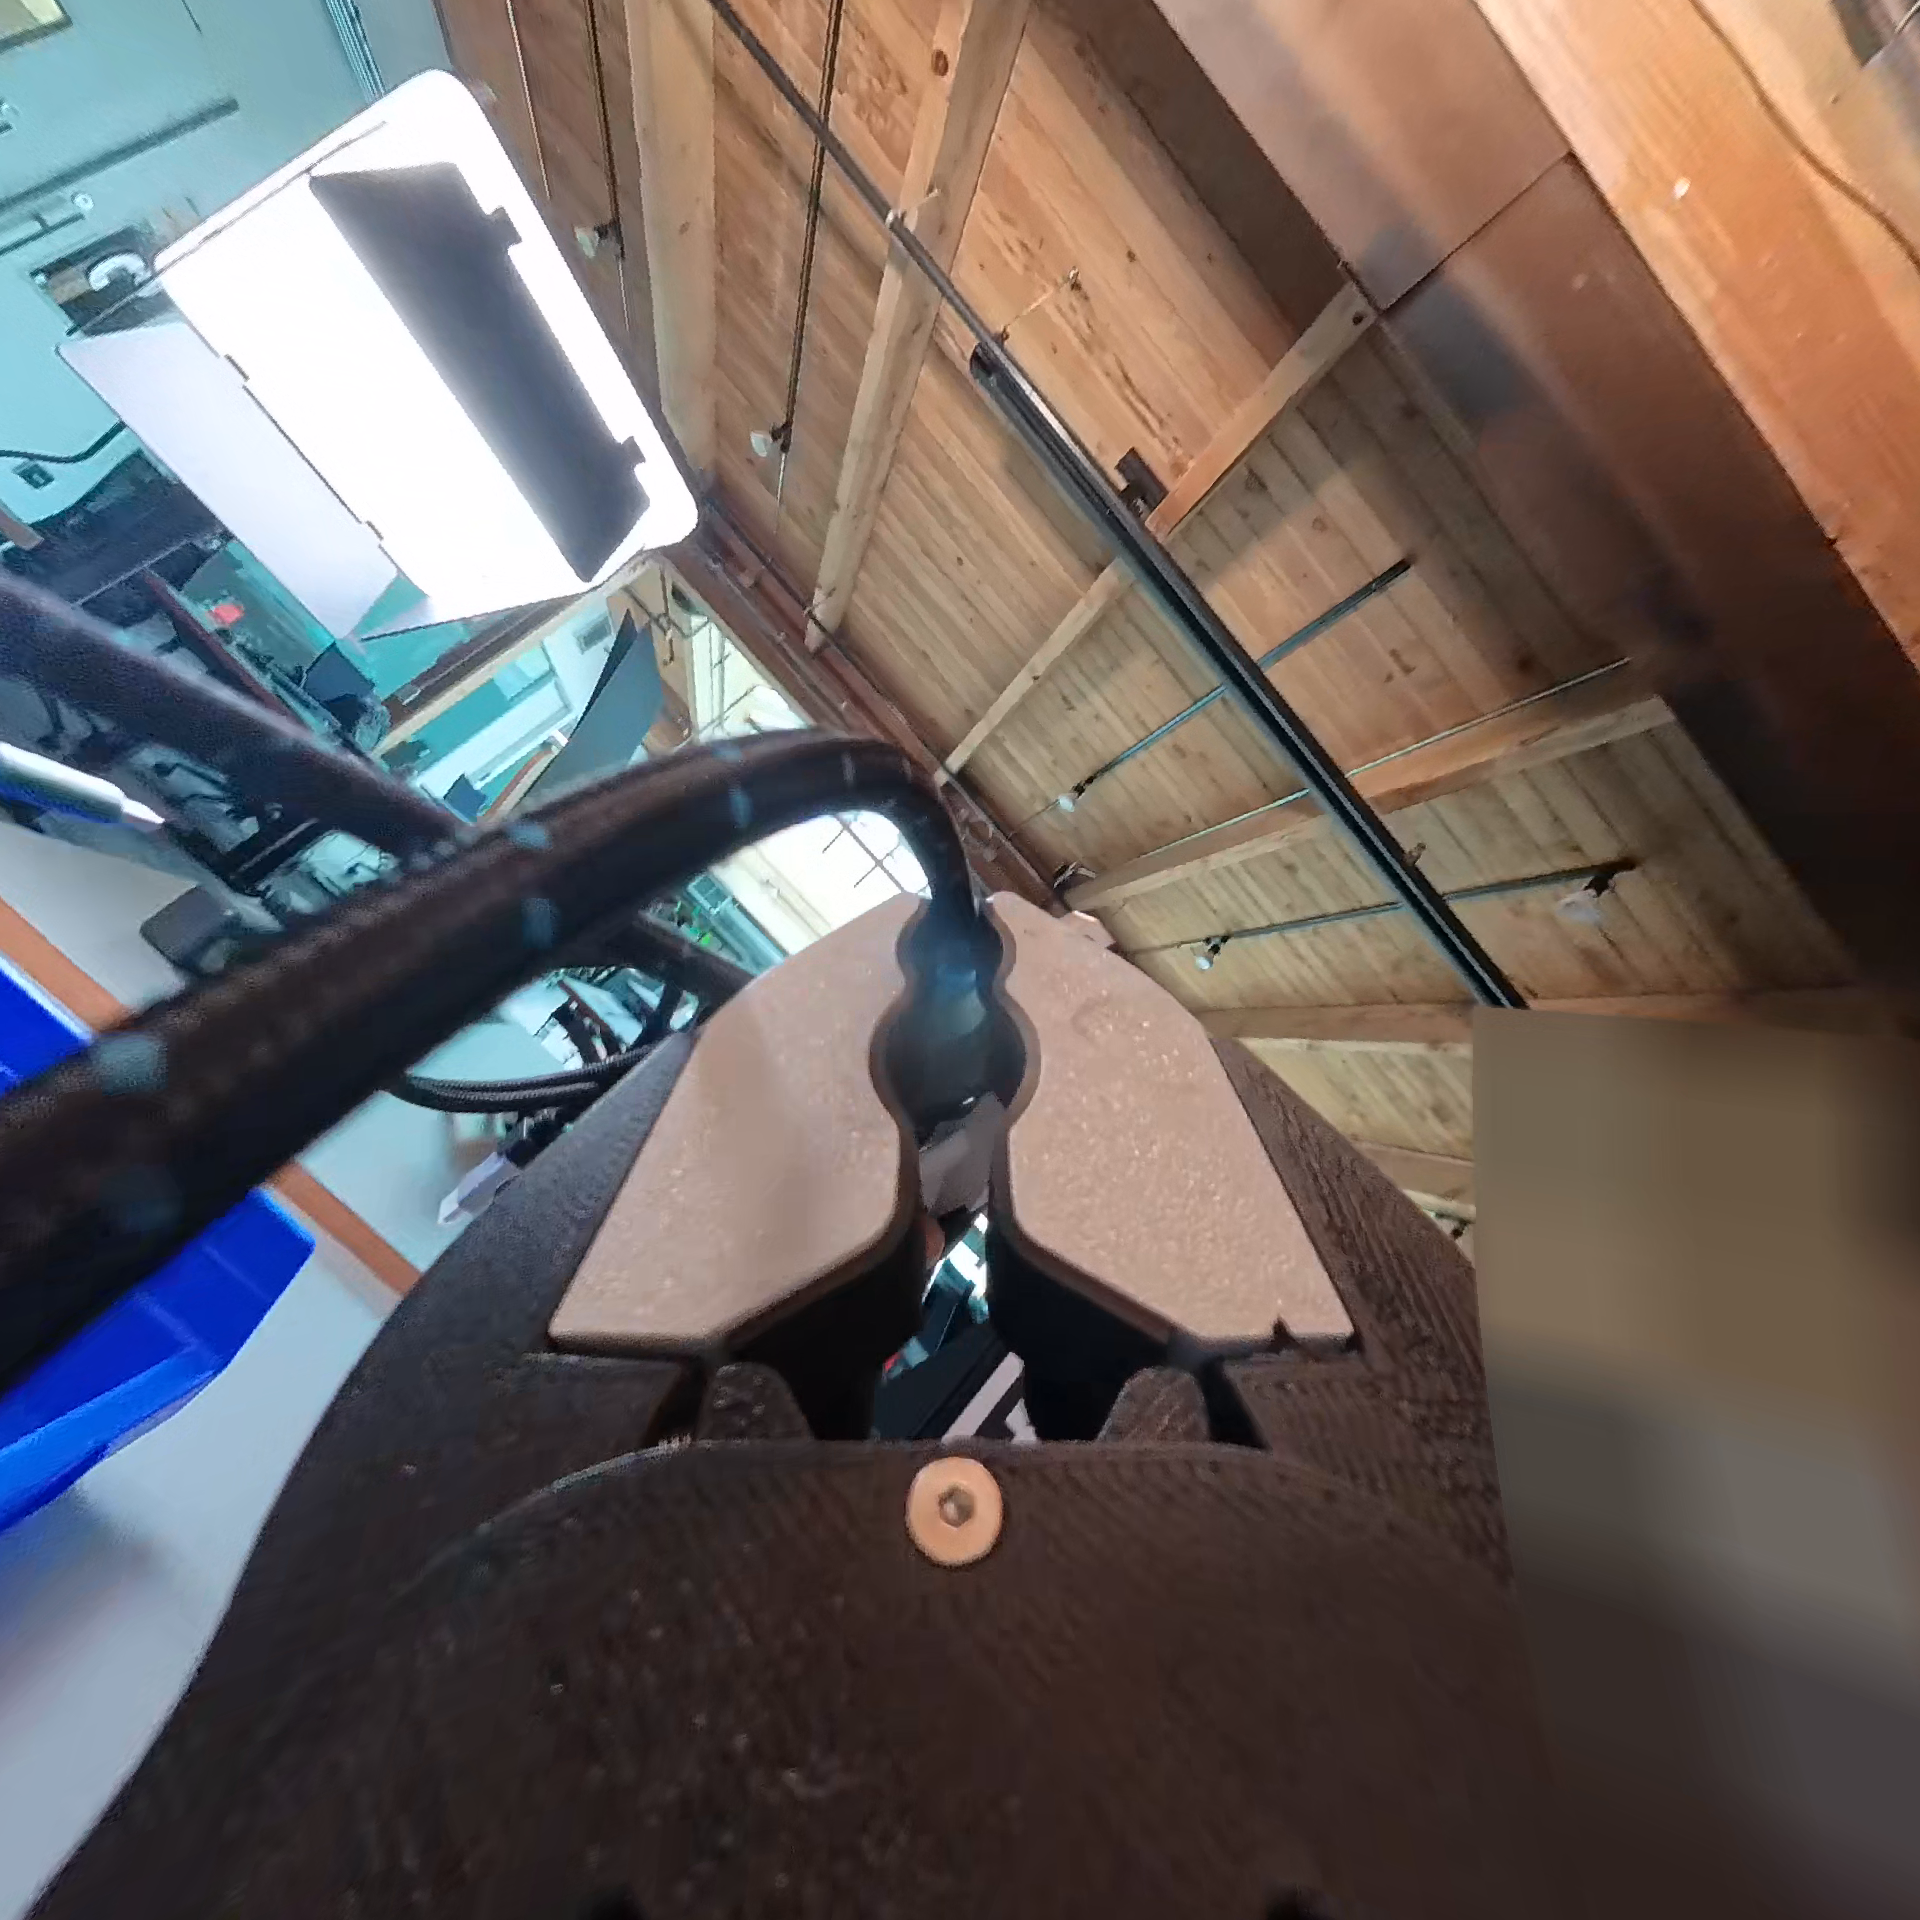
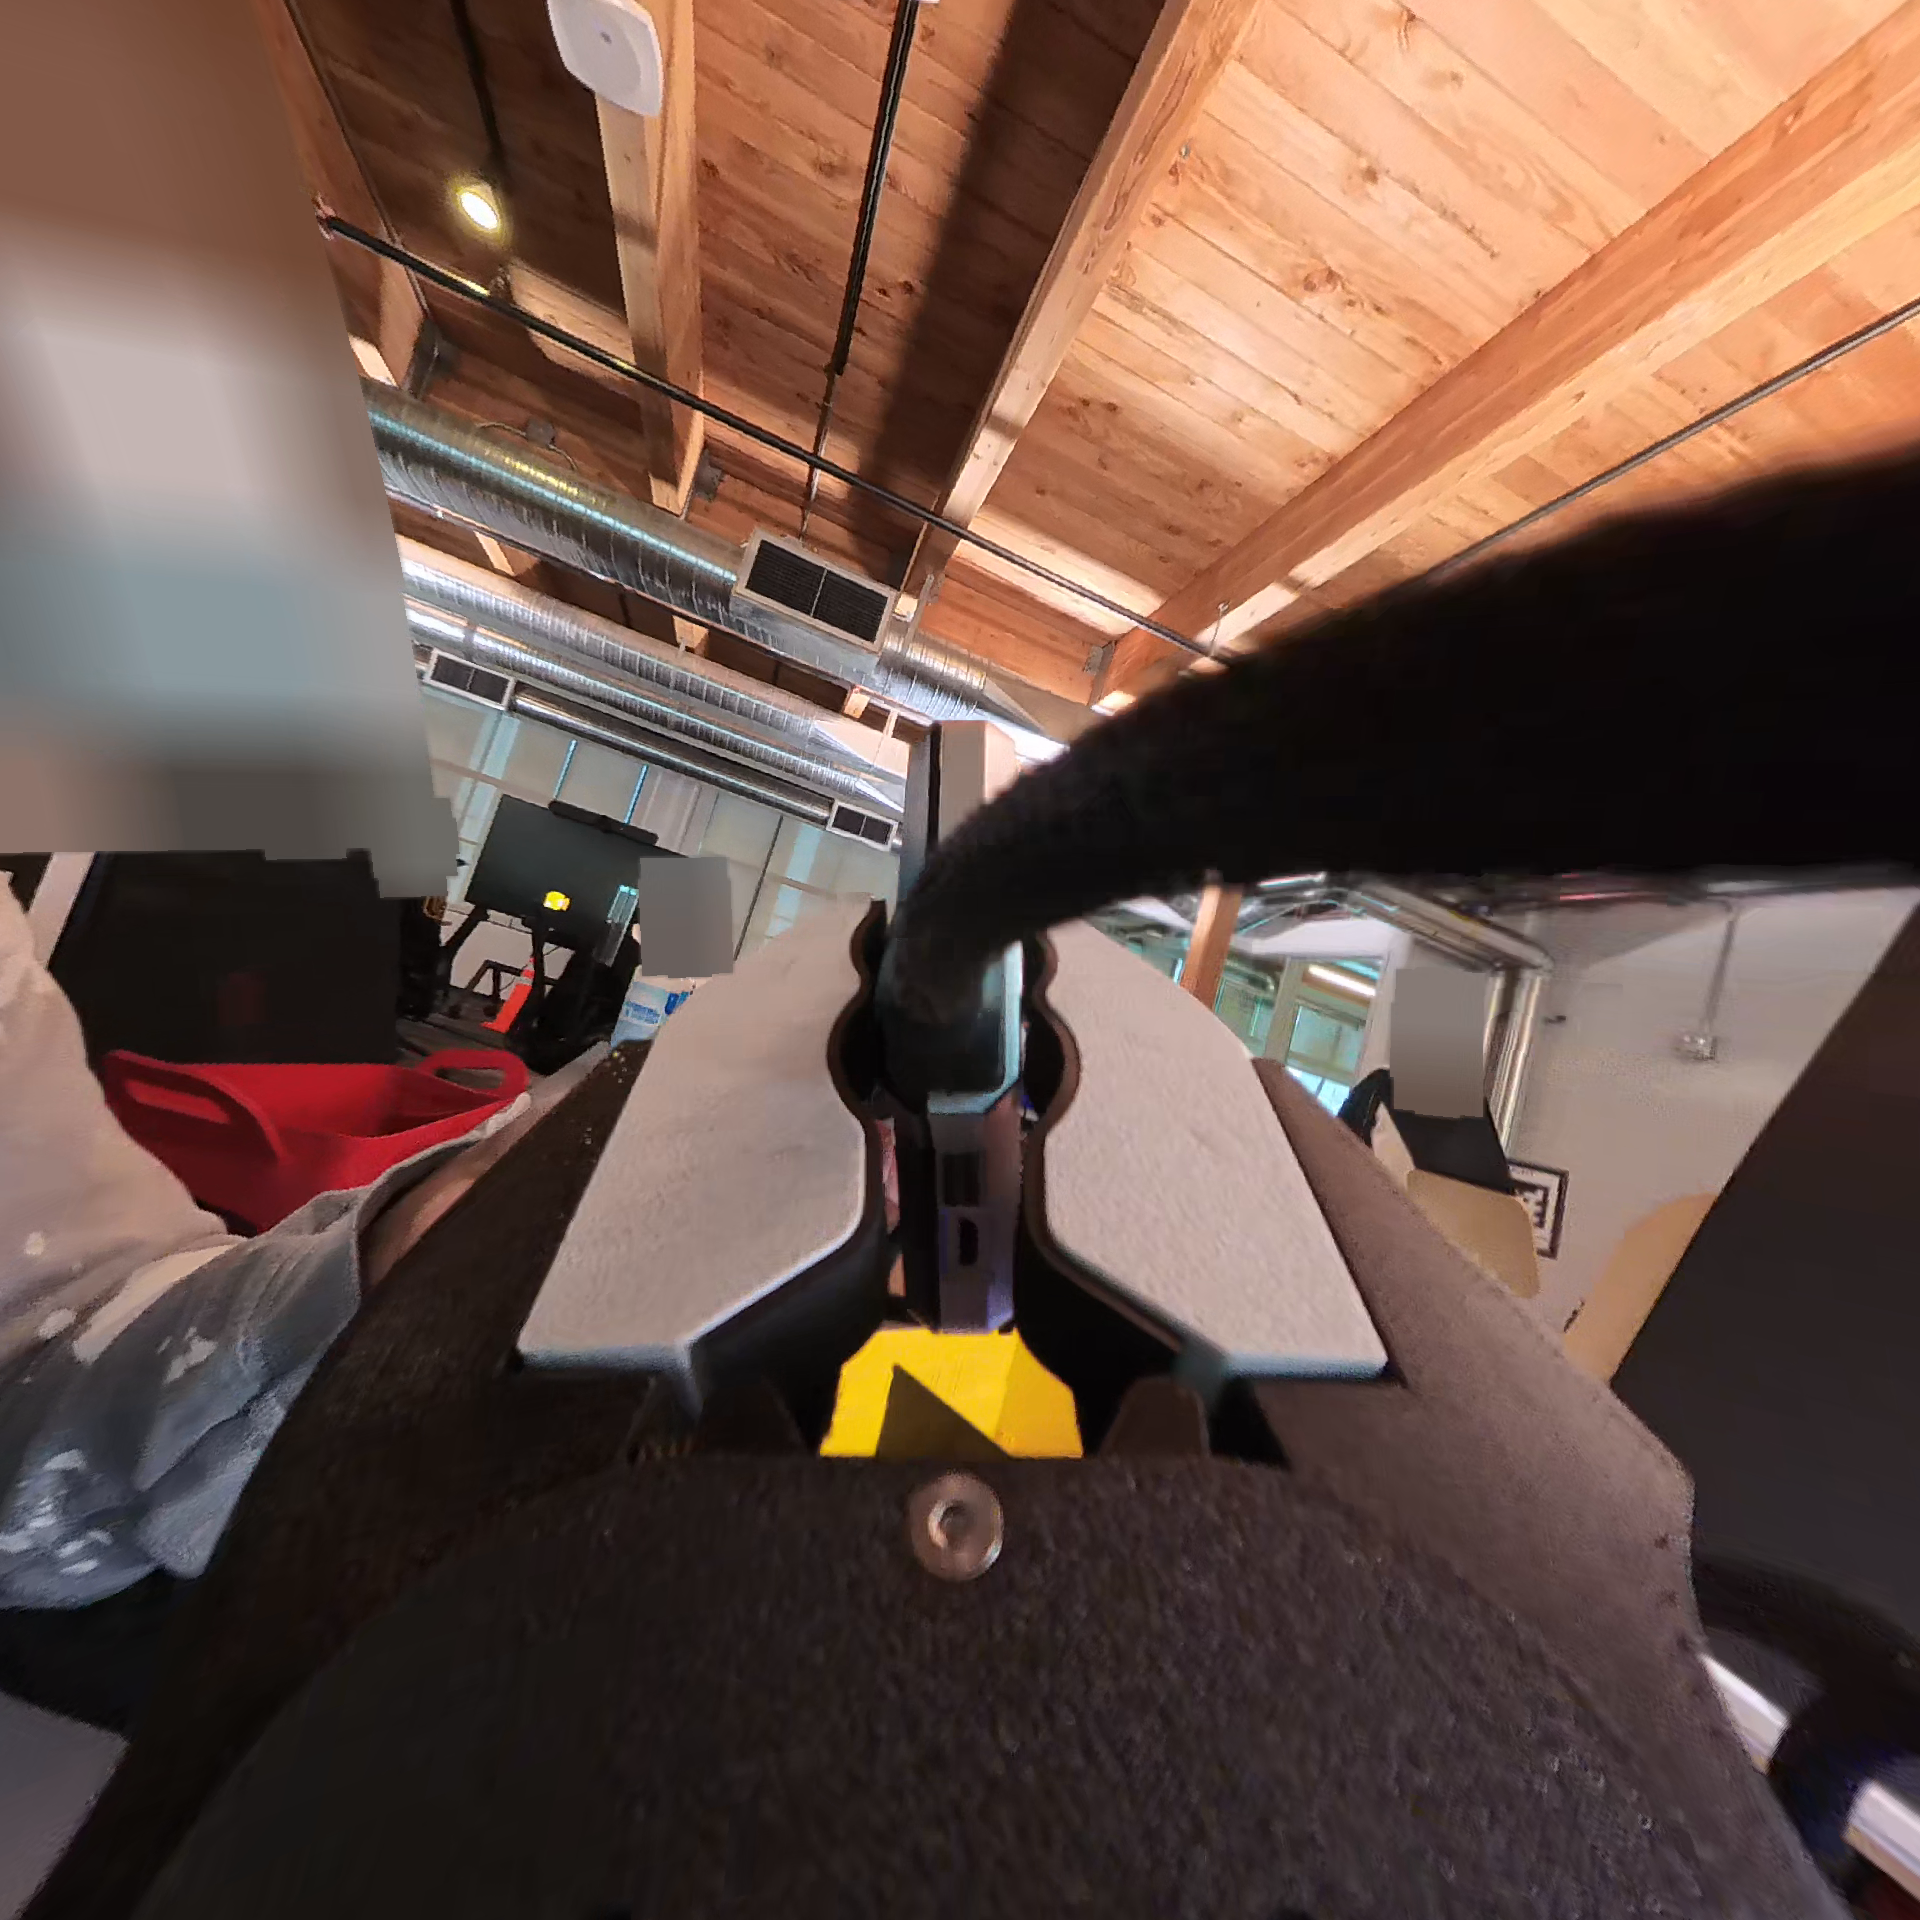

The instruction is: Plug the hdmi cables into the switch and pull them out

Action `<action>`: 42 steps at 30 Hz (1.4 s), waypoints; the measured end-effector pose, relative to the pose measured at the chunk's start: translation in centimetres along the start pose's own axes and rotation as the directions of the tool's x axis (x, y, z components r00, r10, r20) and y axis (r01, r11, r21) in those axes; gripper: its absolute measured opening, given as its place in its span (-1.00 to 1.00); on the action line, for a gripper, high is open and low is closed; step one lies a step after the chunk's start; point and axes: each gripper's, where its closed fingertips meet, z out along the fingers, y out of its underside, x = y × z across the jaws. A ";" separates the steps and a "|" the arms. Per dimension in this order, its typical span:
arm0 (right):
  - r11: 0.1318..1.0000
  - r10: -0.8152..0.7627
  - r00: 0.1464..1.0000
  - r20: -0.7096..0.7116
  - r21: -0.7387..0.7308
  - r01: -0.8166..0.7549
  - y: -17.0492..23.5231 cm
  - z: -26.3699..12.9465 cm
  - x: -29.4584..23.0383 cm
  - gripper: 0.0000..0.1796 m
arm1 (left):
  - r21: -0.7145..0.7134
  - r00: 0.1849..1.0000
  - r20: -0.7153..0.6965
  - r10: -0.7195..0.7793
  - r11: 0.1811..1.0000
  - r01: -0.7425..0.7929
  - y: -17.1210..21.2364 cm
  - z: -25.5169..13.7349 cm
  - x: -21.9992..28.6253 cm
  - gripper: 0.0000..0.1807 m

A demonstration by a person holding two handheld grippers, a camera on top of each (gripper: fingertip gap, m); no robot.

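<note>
My left gripper (image 1: 951,1023) is shut on the black plug of an HDMI cable (image 1: 951,1039). Its braided black cord (image 1: 436,914) arcs up and off to the left. The plug's metal end (image 1: 961,1148) points back toward the camera. My right gripper (image 2: 945,1039) is shut on another HDMI plug (image 2: 940,1039). Its metal connector (image 2: 966,1236) also points toward the camera, and its thick braided cord (image 2: 1455,748) sweeps off to the right. Both views are tilted up at the wooden ceiling. The switch is not in view.
A blue bin (image 1: 125,1340) and a white table surface (image 1: 94,1621) lie at the left in the left wrist view, below a bright light panel (image 1: 416,343). A red tub (image 2: 312,1122) and a person's pale sleeve (image 2: 156,1351) are at the left in the right wrist view.
</note>
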 end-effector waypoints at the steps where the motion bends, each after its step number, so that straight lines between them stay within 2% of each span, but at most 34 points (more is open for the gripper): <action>1: 1.000 0.001 1.000 -0.005 0.010 -0.001 -0.1 0.1 0.0 -0.74 | 0.020 1.000 -0.007 -0.004 1.000 0.004 0.0 0.1 0.1 -0.93; 9: 0.991 0.119 0.993 -0.011 0.069 -0.118 0.9 0.2 0.4 -0.73 | 0.109 0.999 -0.020 0.030 0.994 -0.027 -0.9 -0.3 -0.1 -0.93; 16: 0.967 0.218 0.976 0.010 0.136 -0.217 0.6 -0.4 1.1 -0.72 | 0.110 0.987 0.007 0.162 0.981 -0.161 -0.3 -0.2 0.0 -0.92; 21: 0.958 0.236 0.971 0.021 0.165 -0.236 -0.1 -0.8 1.4 -0.73 | 0.073 0.982 0.060 0.178 0.980 -0.183 0.3 -0.1 -0.3 -0.92; 25: 0.967 0.209 0.977 0.044 0.142 -0.213 -0.3 -0.9 1.1 -0.73 | 0.018 0.993 0.049 0.108 0.994 -0.109 0.7 0.2 -0.2 -0.92; 29: 0.976 0.180 0.983 0.040 0.117 -0.184 0.2 -0.7 0.8 -0.73 | 0.064 1.000 0.002 -0.001 0.998 0.000 0.2 0.0 -0.4 -0.92; 42: 0.987 0.122 0.991 0.062 0.100 -0.128 0.1 -0.6 0.1 -0.72 | 0.104 0.997 -0.026 -0.078 0.991 0.080 0.2 -0.1 -0.6 -0.92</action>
